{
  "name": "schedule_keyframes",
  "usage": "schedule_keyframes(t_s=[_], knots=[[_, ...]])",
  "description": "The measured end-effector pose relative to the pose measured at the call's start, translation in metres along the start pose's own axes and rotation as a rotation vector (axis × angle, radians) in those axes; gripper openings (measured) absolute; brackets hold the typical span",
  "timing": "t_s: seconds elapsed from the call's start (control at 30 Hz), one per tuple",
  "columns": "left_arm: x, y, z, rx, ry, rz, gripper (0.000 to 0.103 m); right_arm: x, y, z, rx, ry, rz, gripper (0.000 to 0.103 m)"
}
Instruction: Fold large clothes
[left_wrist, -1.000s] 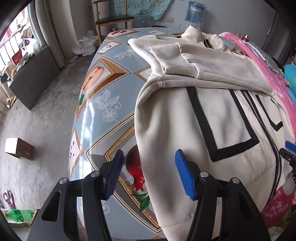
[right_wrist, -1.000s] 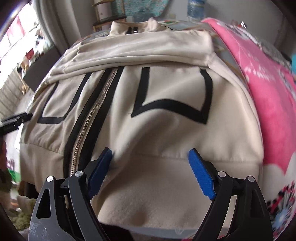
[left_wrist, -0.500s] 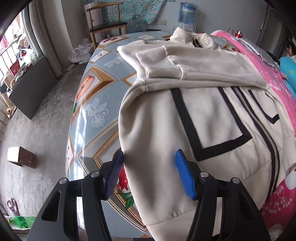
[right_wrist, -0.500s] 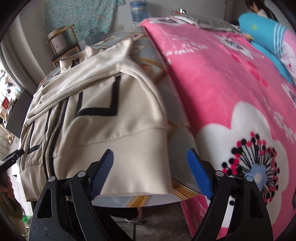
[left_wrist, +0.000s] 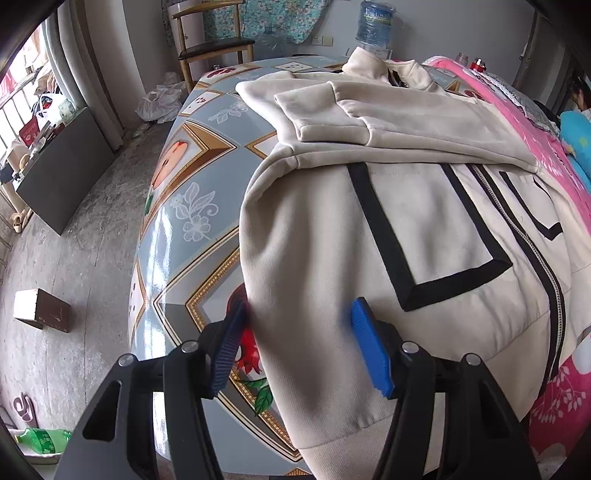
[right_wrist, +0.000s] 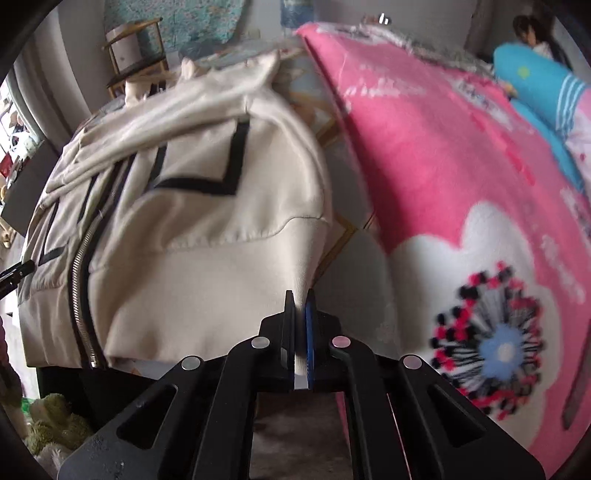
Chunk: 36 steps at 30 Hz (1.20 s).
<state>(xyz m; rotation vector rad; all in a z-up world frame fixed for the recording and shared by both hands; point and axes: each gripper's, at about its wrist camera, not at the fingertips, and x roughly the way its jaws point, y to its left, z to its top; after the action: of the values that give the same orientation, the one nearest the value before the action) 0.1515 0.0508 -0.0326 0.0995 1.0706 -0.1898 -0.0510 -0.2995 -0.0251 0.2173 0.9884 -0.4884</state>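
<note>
Left wrist view: cream zip jacket (left_wrist: 406, 229) is seen laid flat on patterned table (left_wrist: 184, 206), front up, w/ black trim lines and zipper running down toward hem; both sleeves are folded across chest near collar. Left gripper (left_wrist: 299, 347) is held wide open, blue pads spread either side of jacket's left lower edge; the pad on the table side is seen right at the fabric's edge over the printed fruit, the other above the jacket body. Nothing is clamped. Pink floral blanket (left_wrist: 554, 402) is seen beside jacket on far side. Wooden chair (left_wrist: 214, 48) and water jug (left_wrist: 376, 20) are noted behind table; small box (left_wrist: 42, 310) and green bottle (left_wrist: 44, 437) on concrete floor. Right wrist view (some blur): right gripper (right_wrist: 301, 325) is seen closed tight, hem corner of jacket (right_wrist: 207, 229) pinched between the pads; a strip of cream fabric is visible in the gap. The gripped corner is pulled out slightly from the rest of the hem. Blanket (right_wrist: 461, 177) is seen just beside the corner, table edge showing between. Blue pillow (right_wrist: 535, 85) is noted at far right.
</note>
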Motion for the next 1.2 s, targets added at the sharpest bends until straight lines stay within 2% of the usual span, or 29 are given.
schedule_keyframes(t_s=[0.07,0.13,0.23,0.33,0.4,0.43,0.47,0.5,0.57,0.63,0.7,0.8,0.87,1.0,1.07,1.13,1.2], knots=[[0.0,0.0,0.0,0.003,0.002,0.0,0.058,-0.026,-0.011,0.003,0.019,-0.038,-0.01,0.004],[0.001,0.0,0.001,0.005,0.002,0.0,0.059,-0.034,-0.023,0.004,0.033,-0.029,0.009,0.004],[0.001,0.001,0.002,0.008,0.002,-0.004,0.059,-0.003,-0.023,-0.007,-0.009,0.074,-0.04,0.004],[0.001,0.003,0.002,0.011,0.004,-0.003,0.059,0.02,-0.023,-0.015,-0.019,0.13,-0.065,0.004],[0.001,0.005,0.003,0.008,0.007,-0.005,0.059,0.02,-0.028,-0.016,0.012,0.131,-0.078,0.009],[0.0,0.006,0.003,0.007,0.008,-0.006,0.059,0.018,-0.029,-0.015,0.01,0.128,-0.118,0.012],[-0.001,0.007,0.003,0.007,0.007,-0.008,0.059,0.016,-0.03,-0.013,0.003,0.125,-0.164,0.025],[-0.003,0.008,0.003,0.007,0.002,-0.009,0.059,0.011,-0.031,-0.012,0.003,0.116,-0.188,0.033],[-0.011,0.008,0.005,0.014,-0.02,-0.015,0.059,-0.005,-0.032,-0.009,0.006,0.072,-0.228,0.033],[-0.021,0.004,0.008,0.035,-0.044,-0.041,0.059,-0.024,-0.022,-0.001,0.0,-0.001,-0.187,0.037],[-0.024,-0.002,0.011,0.056,-0.048,-0.053,0.059,-0.031,-0.009,0.011,-0.011,-0.043,-0.075,0.038],[-0.024,-0.015,0.014,0.1,-0.04,-0.052,0.059,-0.025,0.04,0.023,-0.098,-0.056,0.113,0.038],[-0.021,-0.023,0.012,0.129,-0.023,-0.044,0.059,-0.008,0.078,0.028,-0.18,-0.033,0.175,0.038],[-0.014,-0.033,-0.004,0.173,0.023,-0.03,0.059,0.023,0.123,0.027,-0.268,0.041,0.235,0.038],[-0.012,-0.032,-0.016,0.183,0.038,-0.024,0.058,0.038,0.132,0.017,-0.304,0.098,0.184,0.038],[-0.017,-0.032,-0.026,0.202,0.021,-0.021,0.058,0.038,0.131,0.006,-0.316,0.099,0.176,0.038],[-0.022,-0.03,-0.03,0.211,0.017,-0.015,0.058,0.035,0.129,0.0,-0.322,0.141,0.163,0.038]])
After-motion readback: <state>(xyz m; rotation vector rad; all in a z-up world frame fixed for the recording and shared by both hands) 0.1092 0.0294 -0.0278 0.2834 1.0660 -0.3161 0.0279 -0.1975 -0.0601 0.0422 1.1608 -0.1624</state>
